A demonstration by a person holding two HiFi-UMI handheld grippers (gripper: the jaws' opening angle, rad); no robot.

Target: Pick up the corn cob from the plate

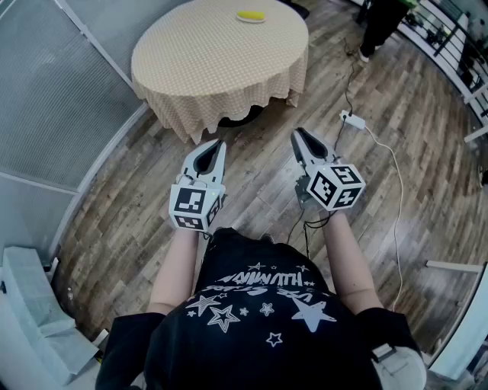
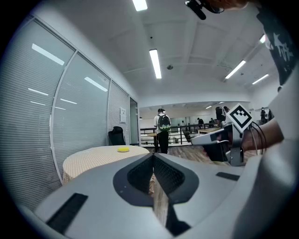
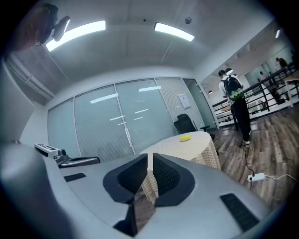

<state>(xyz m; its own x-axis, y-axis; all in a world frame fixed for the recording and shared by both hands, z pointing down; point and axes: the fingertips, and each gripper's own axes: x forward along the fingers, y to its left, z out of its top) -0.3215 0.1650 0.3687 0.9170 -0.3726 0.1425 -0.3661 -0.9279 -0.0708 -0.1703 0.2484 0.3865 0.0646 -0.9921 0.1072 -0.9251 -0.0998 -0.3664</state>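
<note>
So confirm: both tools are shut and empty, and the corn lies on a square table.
Not square: the head view shows a round table. The left tool and right tool are shut and empty, and the corn lies on that table.

Bench [image 1: 191, 68]: matt checked cloth. Floor [image 1: 259, 190]: wood planks, slightly glossy. Left tongs [image 1: 219, 142] and right tongs [image 1: 297, 132]: smooth matt grey plastic with ribbed black pads [image 2: 140, 176].
</note>
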